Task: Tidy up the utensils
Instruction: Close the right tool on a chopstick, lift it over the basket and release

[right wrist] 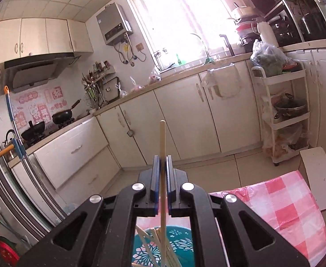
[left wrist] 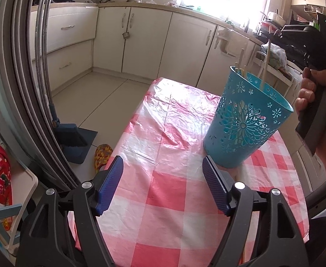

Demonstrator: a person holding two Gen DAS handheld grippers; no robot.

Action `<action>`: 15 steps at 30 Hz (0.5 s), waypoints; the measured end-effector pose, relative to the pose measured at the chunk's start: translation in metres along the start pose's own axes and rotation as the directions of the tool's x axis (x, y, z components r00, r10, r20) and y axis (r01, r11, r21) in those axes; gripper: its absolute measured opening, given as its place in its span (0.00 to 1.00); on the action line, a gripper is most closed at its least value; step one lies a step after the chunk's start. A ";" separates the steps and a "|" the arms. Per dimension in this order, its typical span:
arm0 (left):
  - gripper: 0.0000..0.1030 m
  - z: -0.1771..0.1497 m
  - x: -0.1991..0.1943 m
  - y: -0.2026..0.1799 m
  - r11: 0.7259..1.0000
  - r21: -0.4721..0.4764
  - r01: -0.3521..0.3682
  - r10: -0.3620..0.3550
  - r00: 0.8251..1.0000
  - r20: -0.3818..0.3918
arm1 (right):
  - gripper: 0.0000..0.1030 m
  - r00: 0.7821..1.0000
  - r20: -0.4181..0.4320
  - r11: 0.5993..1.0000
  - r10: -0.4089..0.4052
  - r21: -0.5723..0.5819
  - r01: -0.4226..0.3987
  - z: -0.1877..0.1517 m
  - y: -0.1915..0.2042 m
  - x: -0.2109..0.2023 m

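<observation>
A blue perforated utensil holder [left wrist: 243, 120] stands on the table with the pink checked cloth [left wrist: 163, 178], with several pale chopsticks in it. My left gripper [left wrist: 163, 166] is open and empty, low over the cloth, just left of the holder. My right gripper [right wrist: 162, 162] is shut on one wooden chopstick [right wrist: 162, 138], held upright over the holder [right wrist: 178, 247], with its lower end down inside among the others. The right gripper's body and the hand on it [left wrist: 314, 89] show above the holder in the left wrist view.
A fridge door edge [left wrist: 29, 77] is close on the left, with a broom and dustpan [left wrist: 74, 138] and a slipper [left wrist: 103, 155] on the floor. Kitchen cabinets [right wrist: 185, 115] line the far wall. A white trolley [right wrist: 283, 111] stands at the right.
</observation>
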State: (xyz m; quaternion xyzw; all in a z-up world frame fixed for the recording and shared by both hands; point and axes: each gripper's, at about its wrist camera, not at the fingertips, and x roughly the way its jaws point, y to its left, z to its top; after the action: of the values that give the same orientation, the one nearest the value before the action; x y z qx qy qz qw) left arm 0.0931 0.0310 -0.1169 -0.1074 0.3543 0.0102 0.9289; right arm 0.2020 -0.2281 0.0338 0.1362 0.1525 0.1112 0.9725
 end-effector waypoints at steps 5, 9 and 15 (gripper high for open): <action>0.68 0.001 0.004 0.002 1.000 -0.009 -0.004 0.004 1.000 -0.008 | 0.06 0.998 -0.063 0.999 0.001 -0.043 -0.004 -0.017 0.002 0.002; 0.69 0.001 0.002 0.001 1.000 -0.006 -0.004 0.004 1.000 -0.008 | 0.06 0.995 -0.103 0.997 0.014 -0.070 -0.021 -0.023 0.008 -0.002; 0.72 0.003 -0.009 -0.002 1.000 0.002 -0.007 0.007 1.000 0.013 | 0.07 0.997 -0.065 0.996 0.039 -0.081 -0.045 -0.015 0.008 -0.046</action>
State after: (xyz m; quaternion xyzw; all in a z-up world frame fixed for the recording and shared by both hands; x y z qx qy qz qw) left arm 0.0889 0.0301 -0.1081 -0.1054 0.3485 0.0137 0.9313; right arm 0.1525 -0.2285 0.0345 0.0958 0.1756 0.1420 0.9695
